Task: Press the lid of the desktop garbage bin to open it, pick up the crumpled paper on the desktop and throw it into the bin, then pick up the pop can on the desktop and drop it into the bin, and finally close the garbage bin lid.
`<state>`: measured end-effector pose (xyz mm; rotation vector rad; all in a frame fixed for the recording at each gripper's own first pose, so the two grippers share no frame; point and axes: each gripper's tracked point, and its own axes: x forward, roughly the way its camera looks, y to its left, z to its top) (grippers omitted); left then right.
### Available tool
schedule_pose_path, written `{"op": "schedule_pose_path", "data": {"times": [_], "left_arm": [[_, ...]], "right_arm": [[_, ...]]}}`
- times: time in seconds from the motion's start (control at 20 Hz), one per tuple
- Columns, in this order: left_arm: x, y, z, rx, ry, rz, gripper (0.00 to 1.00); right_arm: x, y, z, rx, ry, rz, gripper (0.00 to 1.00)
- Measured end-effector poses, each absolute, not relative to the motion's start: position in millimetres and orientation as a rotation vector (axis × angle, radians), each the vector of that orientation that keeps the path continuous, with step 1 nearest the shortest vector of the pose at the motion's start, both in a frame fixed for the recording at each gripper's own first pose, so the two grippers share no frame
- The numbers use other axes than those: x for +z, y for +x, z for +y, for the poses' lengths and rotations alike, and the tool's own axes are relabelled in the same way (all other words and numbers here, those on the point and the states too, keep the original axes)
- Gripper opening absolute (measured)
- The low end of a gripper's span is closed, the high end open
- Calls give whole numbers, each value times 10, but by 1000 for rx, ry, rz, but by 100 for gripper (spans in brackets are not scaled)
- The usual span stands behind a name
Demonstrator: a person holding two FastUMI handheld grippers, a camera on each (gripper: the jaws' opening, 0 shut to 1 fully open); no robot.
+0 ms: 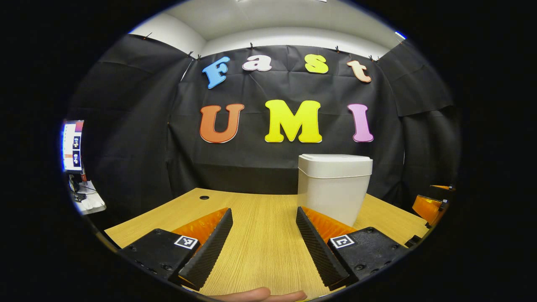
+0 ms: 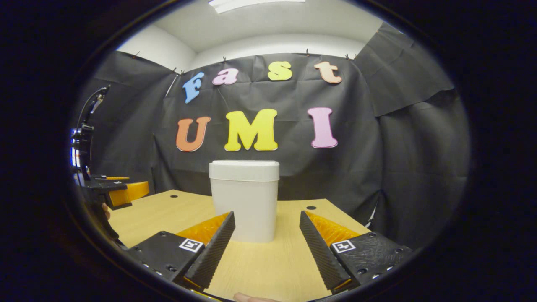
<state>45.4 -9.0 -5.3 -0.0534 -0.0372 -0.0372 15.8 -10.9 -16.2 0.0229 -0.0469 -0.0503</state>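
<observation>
Bin: I see the white garbage bin [image 2: 244,201] upright on the wooden desk [image 2: 268,264], set toward its far side in front of the black cloth wall.
Lid: the lid [image 2: 244,165] lies flat and closed on the bin's top.
Bin, left gripper view: here the bin [image 1: 334,188] stands right of centre, beyond my right-hand finger.
Right gripper: my right gripper [image 2: 266,247] hangs low over the desk with its jaws spread wide, nothing between them; the bin sits ahead, between and past the fingertips, apart from both.
Left gripper: my left gripper [image 1: 264,247] is likewise spread wide and holds nothing, only bare desk [image 1: 260,235] between its fingers.
Other gripper seen afar: the left gripper [image 2: 113,191] appears at the left edge of the right gripper view; the right one [image 1: 432,205] at the right edge of the left gripper view.
Surroundings: a lit monitor [image 1: 73,146] stands at the far left, off the desk.
</observation>
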Motion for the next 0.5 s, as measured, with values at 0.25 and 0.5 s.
{"op": "schedule_pose_path", "data": {"times": [0.25,0.5], "left_arm": [[-80,470,-103,-37,-51,-29,98],[-45,445,-58,-18,-49,-39,98]], "right_arm": [[-227,182,-89,-50,10,-31,95],[-198,219,-51,-39,19,-35,95]]}}
